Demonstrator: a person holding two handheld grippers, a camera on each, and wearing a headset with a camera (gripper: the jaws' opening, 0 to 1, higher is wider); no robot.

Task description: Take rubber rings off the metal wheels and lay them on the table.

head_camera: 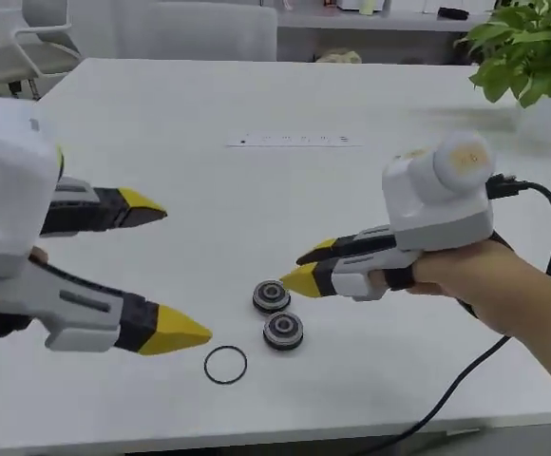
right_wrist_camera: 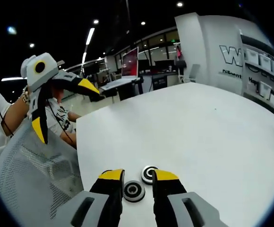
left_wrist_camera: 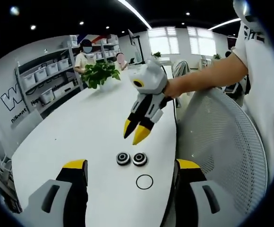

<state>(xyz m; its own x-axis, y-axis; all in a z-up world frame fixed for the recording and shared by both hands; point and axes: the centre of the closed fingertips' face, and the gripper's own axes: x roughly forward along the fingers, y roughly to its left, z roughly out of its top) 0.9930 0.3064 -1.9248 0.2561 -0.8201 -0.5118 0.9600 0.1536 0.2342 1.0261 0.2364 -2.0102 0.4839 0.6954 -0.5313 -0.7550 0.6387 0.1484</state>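
Note:
Two small metal wheels with black rims lie flat side by side on the white table: one (head_camera: 272, 296) farther, one (head_camera: 283, 330) nearer. A thin black rubber ring (head_camera: 225, 365) lies loose in front of them. My right gripper (head_camera: 299, 269) hovers just right of the farther wheel, jaws a little apart and empty. In the right gripper view both wheels (right_wrist_camera: 134, 191) (right_wrist_camera: 149, 174) sit just beyond its tips (right_wrist_camera: 138, 175). My left gripper (head_camera: 182, 272) is wide open, left of the wheels. In the left gripper view the wheels (left_wrist_camera: 123, 158) (left_wrist_camera: 140, 159) and ring (left_wrist_camera: 144, 181) lie ahead.
A potted plant (head_camera: 527, 57) stands at the table's far right corner. A strip of sockets (head_camera: 293, 141) sits flush in the tabletop at the back. The right gripper's black cable (head_camera: 503, 342) runs off the near edge. A mesh chair (left_wrist_camera: 222, 142) stands beside the table.

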